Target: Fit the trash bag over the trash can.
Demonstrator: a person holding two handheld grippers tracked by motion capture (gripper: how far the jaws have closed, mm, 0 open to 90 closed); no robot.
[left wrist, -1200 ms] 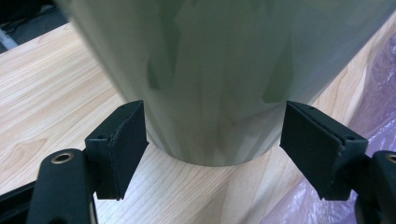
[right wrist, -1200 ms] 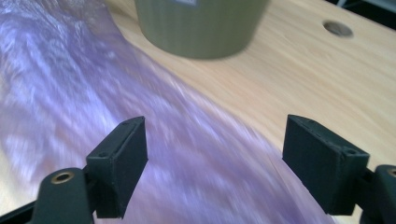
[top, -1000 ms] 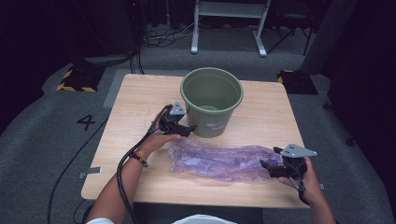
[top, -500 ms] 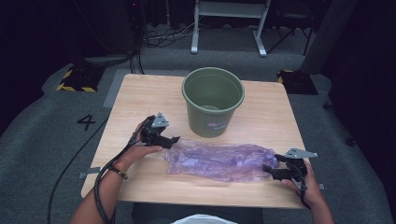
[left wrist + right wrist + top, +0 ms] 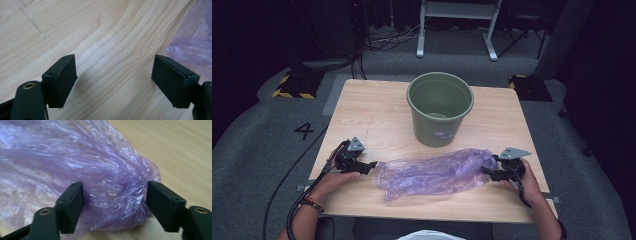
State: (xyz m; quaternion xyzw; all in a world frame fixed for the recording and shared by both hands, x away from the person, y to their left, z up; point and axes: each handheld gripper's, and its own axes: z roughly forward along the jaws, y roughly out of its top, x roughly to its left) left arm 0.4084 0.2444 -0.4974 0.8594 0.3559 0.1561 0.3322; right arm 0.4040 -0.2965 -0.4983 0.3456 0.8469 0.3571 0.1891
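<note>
A crumpled purple plastic bag (image 5: 432, 172) lies lengthwise on the wooden table (image 5: 362, 105), just in front of a green bucket (image 5: 439, 107). My left gripper (image 5: 371, 166) sits low at the bag's left end, a little apart from it. Its jaws stand open over bare wood (image 5: 114, 67), with the bag's edge (image 5: 190, 37) off to the upper right. My right gripper (image 5: 486, 172) is at the bag's right end. Its jaws have just been closing and straddle the bunched end of the bag (image 5: 75, 157), still wide apart (image 5: 115, 192).
The bucket stands upright in the middle of the table, with a small label on its near side. Both forearms come in over the table's near edge. A metal frame (image 5: 457, 30) and cables lie on the floor behind the table.
My left gripper has moved from beside the bucket leftward and toward the near edge, down to the bag's left end. My right gripper has sunk a little onto the bag's right end.
</note>
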